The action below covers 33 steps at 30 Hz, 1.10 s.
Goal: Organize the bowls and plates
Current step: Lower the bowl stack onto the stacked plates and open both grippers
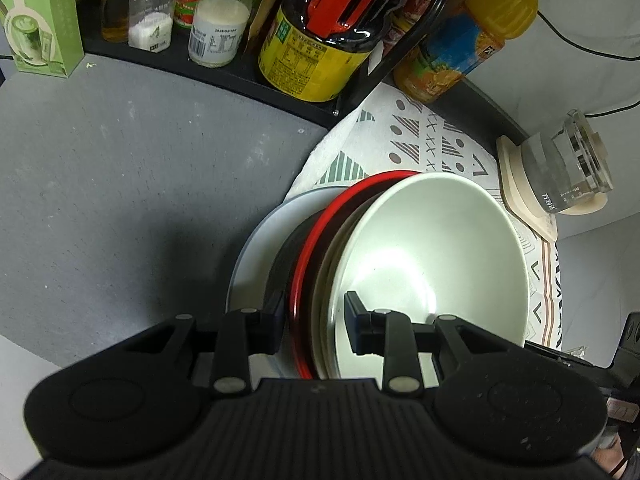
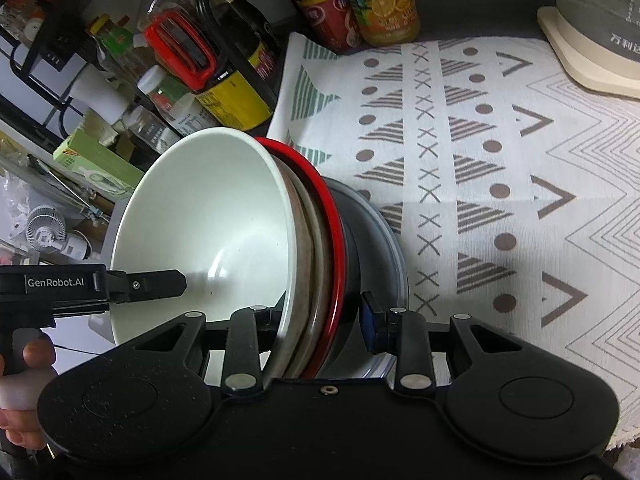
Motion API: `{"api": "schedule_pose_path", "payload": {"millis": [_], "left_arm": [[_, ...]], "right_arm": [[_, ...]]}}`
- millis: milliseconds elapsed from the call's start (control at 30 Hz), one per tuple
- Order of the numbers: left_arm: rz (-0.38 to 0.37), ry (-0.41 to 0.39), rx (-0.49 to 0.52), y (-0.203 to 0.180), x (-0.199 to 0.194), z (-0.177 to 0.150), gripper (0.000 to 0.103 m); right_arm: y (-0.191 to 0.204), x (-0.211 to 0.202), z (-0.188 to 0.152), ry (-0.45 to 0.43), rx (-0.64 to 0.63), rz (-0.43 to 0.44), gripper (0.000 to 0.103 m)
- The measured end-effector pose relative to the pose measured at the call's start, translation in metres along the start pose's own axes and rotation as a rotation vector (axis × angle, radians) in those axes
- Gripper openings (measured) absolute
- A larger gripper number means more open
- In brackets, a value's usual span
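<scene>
Patterned cloth [image 2: 500, 152] behind gripped stacked bowls [image 2: 208, 216], undersides hidden.

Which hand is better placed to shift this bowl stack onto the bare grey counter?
Left, probably. The left hand-held gripper straddles the bowl stack at its rim on the grey counter side; the right hand-held gripper straddles it on the patterned cloth side.

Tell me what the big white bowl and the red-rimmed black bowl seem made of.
Big white bowl: likely glazed ceramic or melamine; smooth, glossy, with a bright light reflection inside. Red-rimmed black bowl: probably lacquer-style plastic, judging by its thin, evenly shiny red rim; not certain.
</scene>
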<state>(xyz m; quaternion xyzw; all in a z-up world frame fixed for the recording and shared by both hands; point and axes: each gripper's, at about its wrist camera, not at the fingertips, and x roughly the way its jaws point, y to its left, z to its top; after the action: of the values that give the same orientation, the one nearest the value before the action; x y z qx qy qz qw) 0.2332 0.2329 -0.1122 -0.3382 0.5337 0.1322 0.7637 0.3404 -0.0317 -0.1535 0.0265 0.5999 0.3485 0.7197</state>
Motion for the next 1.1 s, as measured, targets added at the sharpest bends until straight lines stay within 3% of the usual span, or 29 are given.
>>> {"api": "schedule_pose_path", "payload": {"millis": [400, 633, 767, 933, 1100], "left_arm": [[-0.020, 0.021, 0.005, 0.001, 0.005, 0.004, 0.029], [-0.048, 0.032, -0.001, 0.004, 0.004, 0.009, 0.029], [-0.065, 0.012, 0.027, 0.003, -0.002, 0.010, 0.030], [-0.100, -0.001, 0.054, 0.003, -0.011, 0.012, 0.032], [-0.134, -0.008, 0.081, 0.009, -0.017, 0.015, 0.033]], "right_arm": [[-0.004, 0.008, -0.001, 0.019, 0.025, -0.019, 0.033], [-0.001, 0.006, -0.004, 0.001, 0.036, -0.024, 0.040], [0.003, -0.002, -0.007, -0.038, 0.043, -0.024, 0.054], [0.008, -0.011, -0.010, -0.090, 0.064, -0.060, 0.064], [0.008, -0.020, -0.020, -0.151, 0.133, -0.105, 0.065]]}}
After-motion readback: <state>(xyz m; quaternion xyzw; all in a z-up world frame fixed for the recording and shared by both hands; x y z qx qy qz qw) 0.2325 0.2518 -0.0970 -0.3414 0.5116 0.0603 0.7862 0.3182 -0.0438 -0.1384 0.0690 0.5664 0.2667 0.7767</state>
